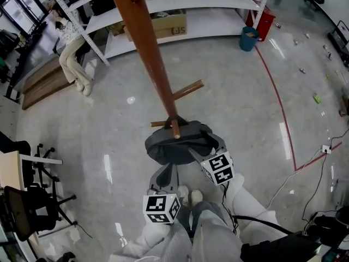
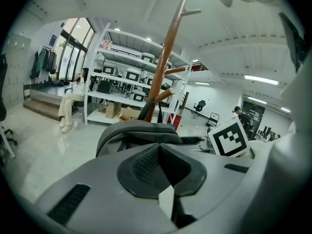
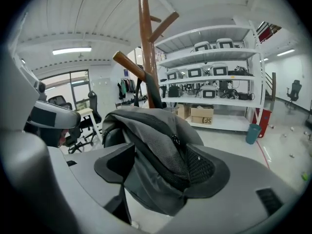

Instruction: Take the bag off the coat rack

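Bag (image 1: 174,146) on coat rack (image 1: 144,37), right tool's (image 3: 158,174) jaws apart

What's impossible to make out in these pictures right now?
Top of the coat rack: cut off by the head view's upper edge.
Its base: hidden beneath the bag in the head view, behind it in both gripper views.
Contents of the blue bin: too small, head view.

AHEAD: the coat rack pole (image 1: 150,53) rises just behind the bag (image 1: 177,145), its peg (image 1: 175,130) jutting toward you over it | SIDES: open floor (image 1: 240,102) left and right of the pole gives you room | FAR: shelf unit (image 1: 218,18) and seated person (image 1: 71,53) stand well apart
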A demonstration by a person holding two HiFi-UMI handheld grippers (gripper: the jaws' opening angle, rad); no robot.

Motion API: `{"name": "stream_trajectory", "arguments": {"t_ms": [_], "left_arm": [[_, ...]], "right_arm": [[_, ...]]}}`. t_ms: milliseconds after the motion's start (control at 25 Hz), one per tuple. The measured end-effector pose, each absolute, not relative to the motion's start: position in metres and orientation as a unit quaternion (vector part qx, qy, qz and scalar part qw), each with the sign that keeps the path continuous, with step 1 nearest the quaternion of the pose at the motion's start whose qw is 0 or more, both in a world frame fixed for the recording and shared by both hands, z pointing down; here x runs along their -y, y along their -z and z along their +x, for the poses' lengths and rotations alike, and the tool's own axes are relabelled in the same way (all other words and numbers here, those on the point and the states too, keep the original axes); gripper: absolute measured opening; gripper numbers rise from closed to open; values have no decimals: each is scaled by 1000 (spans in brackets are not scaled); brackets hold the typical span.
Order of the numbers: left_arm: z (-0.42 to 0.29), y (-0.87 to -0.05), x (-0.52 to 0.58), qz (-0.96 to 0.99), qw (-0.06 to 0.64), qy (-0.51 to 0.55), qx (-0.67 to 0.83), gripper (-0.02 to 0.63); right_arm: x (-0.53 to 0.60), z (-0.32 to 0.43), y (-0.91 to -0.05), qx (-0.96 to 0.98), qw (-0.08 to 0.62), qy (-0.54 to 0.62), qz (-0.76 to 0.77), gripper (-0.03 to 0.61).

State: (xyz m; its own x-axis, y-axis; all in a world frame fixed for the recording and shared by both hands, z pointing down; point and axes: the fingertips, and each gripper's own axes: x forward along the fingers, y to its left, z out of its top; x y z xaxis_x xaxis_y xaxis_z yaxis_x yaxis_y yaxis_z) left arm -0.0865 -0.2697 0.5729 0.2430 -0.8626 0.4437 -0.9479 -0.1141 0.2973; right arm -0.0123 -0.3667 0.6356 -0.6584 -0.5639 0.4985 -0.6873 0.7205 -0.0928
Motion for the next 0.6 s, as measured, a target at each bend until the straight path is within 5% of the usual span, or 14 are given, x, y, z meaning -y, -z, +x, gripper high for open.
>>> {"name": "stream_trajectory", "arguments": {"t_ms": [360,600], "left_arm": [[-92,-580,266,741,278,-83,605,2],[-102,-582,266,738,281,-84,607,2]], "right_arm": [[373,-18,-646,888,243,-134,366,305],[372,-17,-646,884,225,-162,375,197]]}}
